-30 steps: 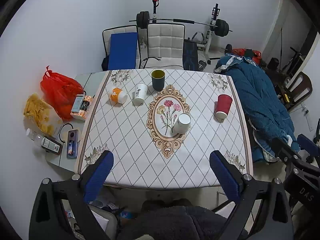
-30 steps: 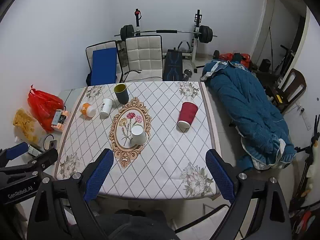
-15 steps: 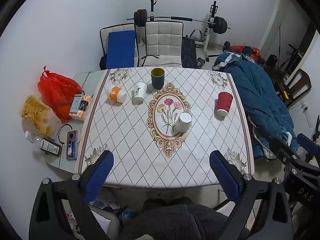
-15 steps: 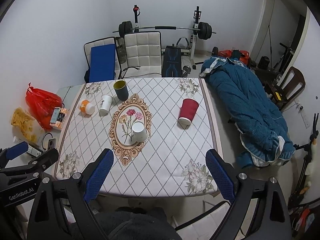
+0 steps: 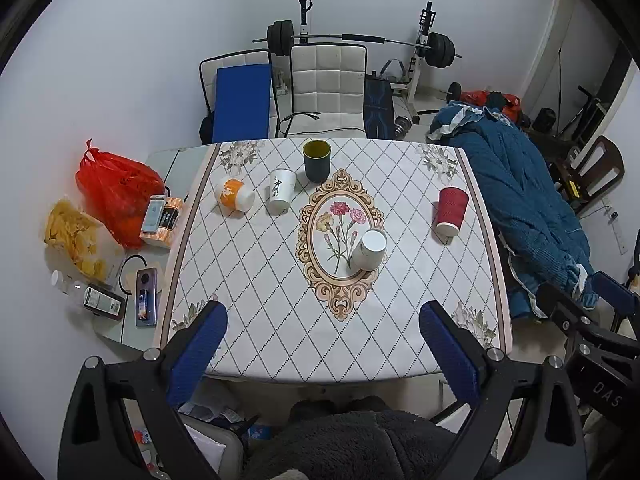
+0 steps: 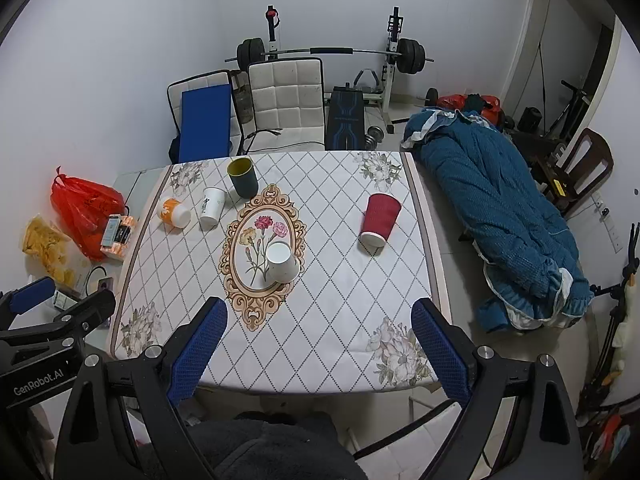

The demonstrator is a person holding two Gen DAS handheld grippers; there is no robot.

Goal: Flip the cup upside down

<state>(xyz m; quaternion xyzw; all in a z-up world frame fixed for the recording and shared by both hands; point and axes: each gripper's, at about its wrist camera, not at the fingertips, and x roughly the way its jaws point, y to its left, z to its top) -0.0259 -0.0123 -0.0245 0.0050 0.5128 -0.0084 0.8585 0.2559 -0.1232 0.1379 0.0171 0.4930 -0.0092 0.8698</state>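
Note:
Several cups stand on a table with a diamond-pattern cloth [image 5: 248, 280]. A dark green cup [image 5: 316, 160] stands upright at the far edge. A white printed paper cup [image 5: 281, 191] and an orange-and-white cup [image 5: 235, 195] sit left of it. A white cup [image 5: 370, 249] stands upside down on the flower medallion, also in the right wrist view [image 6: 282, 262]. A red paper cup [image 5: 451, 211] stands upside down at the right, also in the right wrist view [image 6: 379, 219]. My left gripper [image 5: 322, 344] and right gripper [image 6: 318, 340] are open, empty, above the near table edge.
A side shelf at the left holds a red bag [image 5: 116, 188], snacks and phones [image 5: 145, 297]. Two chairs [image 5: 328, 88] and a barbell rack stand behind the table. A blue quilt [image 6: 492, 220] lies on a bed at the right.
Both grippers have drawn back and risen slightly, so the table looks a little farther away. The cups have not moved.

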